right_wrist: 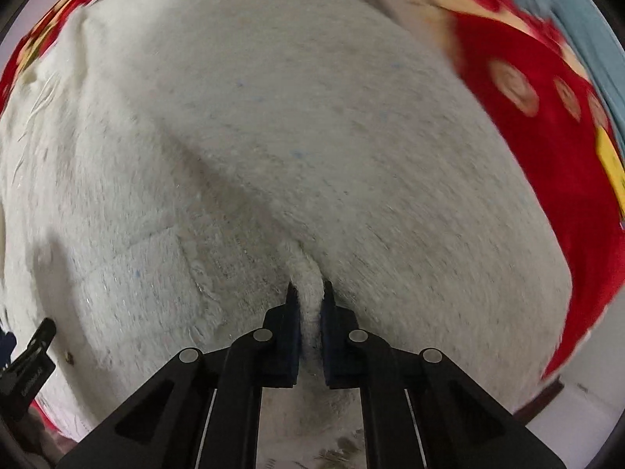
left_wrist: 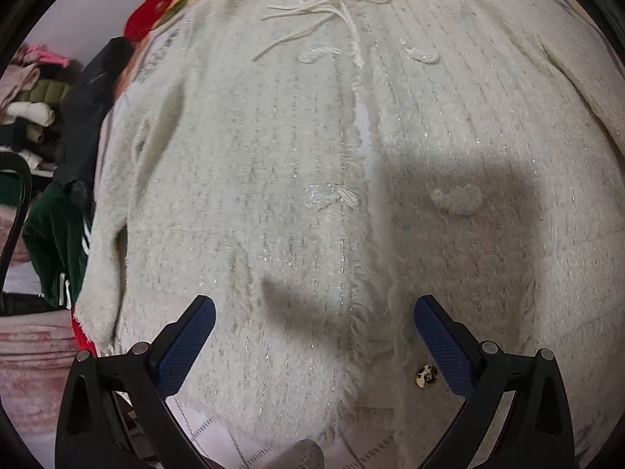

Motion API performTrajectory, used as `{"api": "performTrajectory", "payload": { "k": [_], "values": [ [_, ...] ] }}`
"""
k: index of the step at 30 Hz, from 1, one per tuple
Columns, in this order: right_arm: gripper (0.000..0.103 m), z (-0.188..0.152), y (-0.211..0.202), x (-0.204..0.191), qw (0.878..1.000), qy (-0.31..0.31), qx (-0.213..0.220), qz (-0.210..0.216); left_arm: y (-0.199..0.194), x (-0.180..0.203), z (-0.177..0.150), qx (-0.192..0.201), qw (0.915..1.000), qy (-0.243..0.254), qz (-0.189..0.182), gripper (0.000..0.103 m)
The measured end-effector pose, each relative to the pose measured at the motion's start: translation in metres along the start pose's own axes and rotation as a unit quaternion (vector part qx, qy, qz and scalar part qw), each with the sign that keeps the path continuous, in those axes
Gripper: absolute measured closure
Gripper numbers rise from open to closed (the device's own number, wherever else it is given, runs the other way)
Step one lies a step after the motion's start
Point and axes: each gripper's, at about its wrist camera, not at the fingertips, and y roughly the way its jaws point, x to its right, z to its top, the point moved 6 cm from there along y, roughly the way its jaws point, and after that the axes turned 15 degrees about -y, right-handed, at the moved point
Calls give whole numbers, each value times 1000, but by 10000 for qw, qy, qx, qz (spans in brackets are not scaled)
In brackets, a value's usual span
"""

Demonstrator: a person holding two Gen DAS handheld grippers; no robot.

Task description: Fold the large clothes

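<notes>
A large fuzzy cream cardigan (left_wrist: 312,164) lies spread out front-up, with white cords (left_wrist: 332,11) near its neck and looped fasteners down its middle. My left gripper (left_wrist: 314,312) is open and empty, its blue pads just above the cardigan's lower part. A small gold button (left_wrist: 425,376) sits beside its right finger. In the right wrist view the cardigan (right_wrist: 273,136) fills the frame. My right gripper (right_wrist: 309,293) is shut on a pinched fold of the cream fabric.
A red floral blanket (right_wrist: 547,164) lies under the cardigan and shows at the top left of the left view (left_wrist: 164,4). A pile of clothes (left_wrist: 35,97), a black garment (left_wrist: 90,109) and a green one (left_wrist: 58,242) lie at the left.
</notes>
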Motion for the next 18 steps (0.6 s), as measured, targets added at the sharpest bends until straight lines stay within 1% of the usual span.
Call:
{"api": "performTrajectory", "payload": {
  "k": [3, 4, 5, 6, 7, 8, 10, 13, 14, 16, 17, 18],
  "values": [
    [95, -10, 12, 12, 9999, 23, -147, -52, -6, 14, -10, -31, 9999, 160, -48, 0],
    [94, -10, 19, 12, 9996, -50, -263, 74, -9, 17, -13, -43, 9998, 190, -66, 0],
    [94, -9, 21, 13, 9994, -24, -291, 204, -11, 18, -13, -52, 9998, 201, -81, 0],
    [90, -8, 21, 16, 9991, 33, -285, 328, -16, 20, -12, -53, 9997, 201, -101, 0],
    [81, -6, 22, 20, 9985, 102, -254, 473, -21, 20, -11, -33, 9997, 193, -129, 0],
    [77, -5, 18, 26, 9975, 249, -147, 652, -25, 20, -8, -2, 9997, 184, -168, 0],
    [65, -8, 10, 37, 9950, 482, 150, 865, -36, 21, 1, 172, 9995, 196, -201, 0],
    [57, -17, 5, 58, 9889, 894, 500, 1076, -48, 30, 22, 519, 9979, 349, -163, 0],
    [57, -22, 3, 66, 9854, 1086, 624, 1152, -51, 37, 29, 646, 9970, 414, -139, 0],
    [57, -28, -20, 87, 9800, 1457, 704, 1160, -53, 47, 36, 731, 9960, 486, -172, 0],
    [57, -37, -16, 103, 9745, 1779, 762, 1130, -53, 54, 39, 761, 9955, 539, -185, 0],
    [57, -45, -24, 116, 9687, 2046, 806, 1150, -51, 60, 40, 776, 9951, 591, -187, 0]
  ]
}}
